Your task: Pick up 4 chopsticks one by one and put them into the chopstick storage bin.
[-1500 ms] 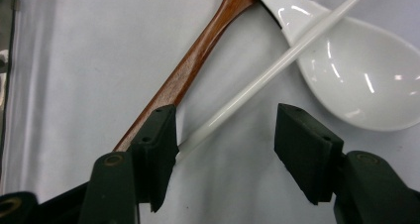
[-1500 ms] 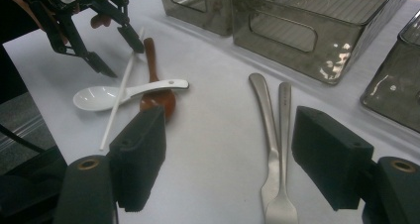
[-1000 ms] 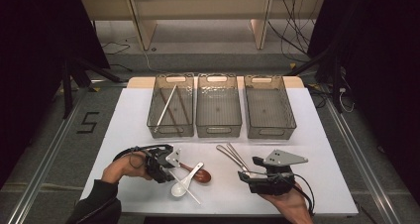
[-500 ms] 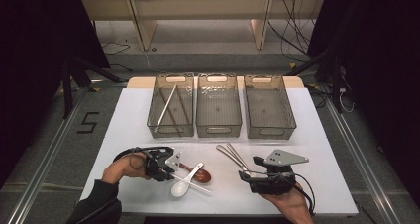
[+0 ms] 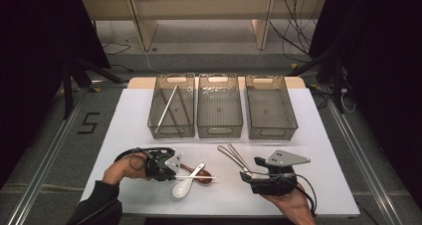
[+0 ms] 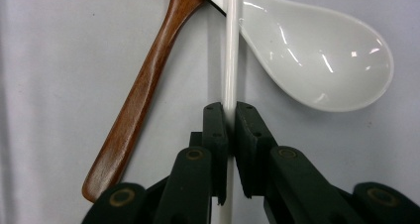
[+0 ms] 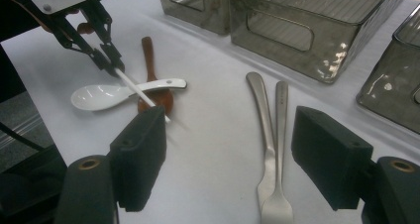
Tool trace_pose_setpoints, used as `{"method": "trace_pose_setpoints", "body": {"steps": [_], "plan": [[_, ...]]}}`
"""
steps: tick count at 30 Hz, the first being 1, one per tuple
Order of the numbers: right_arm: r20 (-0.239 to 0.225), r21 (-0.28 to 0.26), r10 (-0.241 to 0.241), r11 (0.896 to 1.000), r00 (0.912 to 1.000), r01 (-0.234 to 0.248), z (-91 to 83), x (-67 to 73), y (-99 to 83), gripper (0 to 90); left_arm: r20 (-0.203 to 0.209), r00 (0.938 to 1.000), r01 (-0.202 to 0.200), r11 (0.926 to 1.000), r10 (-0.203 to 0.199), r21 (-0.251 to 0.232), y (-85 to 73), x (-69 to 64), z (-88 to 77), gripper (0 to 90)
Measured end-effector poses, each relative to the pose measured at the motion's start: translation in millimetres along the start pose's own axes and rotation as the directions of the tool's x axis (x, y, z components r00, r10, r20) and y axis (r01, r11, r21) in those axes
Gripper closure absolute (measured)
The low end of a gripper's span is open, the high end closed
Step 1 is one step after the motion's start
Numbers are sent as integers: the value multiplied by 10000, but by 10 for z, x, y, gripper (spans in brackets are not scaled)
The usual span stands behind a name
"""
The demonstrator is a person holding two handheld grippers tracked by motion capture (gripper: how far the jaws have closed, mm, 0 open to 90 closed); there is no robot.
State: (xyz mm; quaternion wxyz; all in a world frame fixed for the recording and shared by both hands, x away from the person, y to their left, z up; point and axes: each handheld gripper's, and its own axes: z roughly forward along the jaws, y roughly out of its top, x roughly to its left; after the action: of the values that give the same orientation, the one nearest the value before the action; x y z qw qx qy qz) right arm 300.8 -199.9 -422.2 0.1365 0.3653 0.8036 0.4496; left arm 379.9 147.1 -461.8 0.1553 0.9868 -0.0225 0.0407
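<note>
Near the bench's front edge, the left gripper [image 6: 229, 116] has just closed its jaws on a thin white chopstick [image 6: 231, 45] lying across a white ceramic spoon [image 6: 317, 60] and brown wooden spoon [image 6: 141, 90], while the right gripper [image 7: 228, 149] hangs wide open over two steel forks [image 7: 271, 135].

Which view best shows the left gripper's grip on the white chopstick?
The left gripper view: the left gripper has its jaws shut on the white chopstick, pads pressing both sides. The right gripper view shows the same grip from farther off, side on. The high view shows the chopstick small, the pinch hard to read.
</note>
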Motion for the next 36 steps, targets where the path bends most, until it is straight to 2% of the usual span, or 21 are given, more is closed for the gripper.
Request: {"method": "trace_pose_setpoints", "body": {"steps": [4,11,16,18,19,20,21,22,24,25,26,27,28,29,30,31,33,34,35,36], "plan": [[10,-3,16,10000,10000,-16,-2,-7,0,306,-44,9999,-98,9999,98,-85,-8,-4,0,839],[8,-43,32,10000,10000,-32,-5,-5,2,305,-46,10000,72,9998,-73,-203,-13,6,-5,844],[17,-117,27,9999,10000,-26,-4,-8,3,306,-222,9984,513,9977,-524,-453,-17,30,-66,845],[14,-107,25,9999,10000,-25,-2,-7,3,306,-241,9981,557,9973,-569,-484,-17,35,-79,844],[14,-91,23,10000,10000,-23,-3,-7,3,305,-307,9965,755,9956,-773,-550,-16,38,-91,844],[10,-86,20,10000,10000,-20,-2,-7,3,306,-507,9914,1177,9915,-1206,-561,-16,61,-127,844],[17,-75,32,10000,10000,-32,-2,-6,3,306,-507,9914,1177,9915,-1206,-561,-16,61,-127,844],[18,-83,26,10000,10000,-26,-2,-7,3,306,-708,9831,1634,9835,-1689,-773,-28,94,-180,845],[18,-88,51,9999,10000,-51,-3,-8,2,306,-1000,9737,1951,9757,-2049,-995,-40,117,-234,844],[18,-83,53,10000,10000,-53,-2,-9,2,306,-1027,9663,2242,9678,-2359,-1142,-43,130,-257,844],[18,-73,47,10000,10000,-47,-2,-9,1,305,-1138,9634,2297,9665,-2425,-1149,-47,147,-287,844],[21,-73,42,10000,10000,-42,-1,-10,1,305,-1170,9539,2599,9556,-2765,-1389,-46,149,-299,844],[21,-73,42,10000,10000,-42,-1,-10,1,305,-1170,9539,2599,9556,-2765,-1389,-46,149,-299,844],[15,-46,49,10000,10000,-49,1,-8,0,306,-1298,9476,2726,9506,-2920,-1482,-49,166,-323,843],[13,-37,48,10000,10000,-48,1,-7,0,306,-1400,9377,2941,9410,-3180,-1672,-52,182,-335,843],[13,-37,48,10000,10000,-48,1,-7,0,306,-1370,9335,3067,9359,-3313,-1733,-56,194,-342,843],[16,-44,35,10000,10000,-35,-1,-6,-1,305,-1454,9160,3448,9189,-3740,-1917,-69,216,-354,843],[21,-49,34,10000,10000,-34,-3,-7,-2,306,-1461,9103,3569,9131,-3873,-1970,-76,229,-362,843],[27,-67,23,10000,10000,-23,-4,-9,-3,306,-1545,8817,4076,8845,-4459,-2269,-86,258,-389,843],[28,-70,30,10000,10000,-30,-4,-11,-3,306,-1545,8817,4076,8845,-4459,-2269,-86,258,-389,843]]}}
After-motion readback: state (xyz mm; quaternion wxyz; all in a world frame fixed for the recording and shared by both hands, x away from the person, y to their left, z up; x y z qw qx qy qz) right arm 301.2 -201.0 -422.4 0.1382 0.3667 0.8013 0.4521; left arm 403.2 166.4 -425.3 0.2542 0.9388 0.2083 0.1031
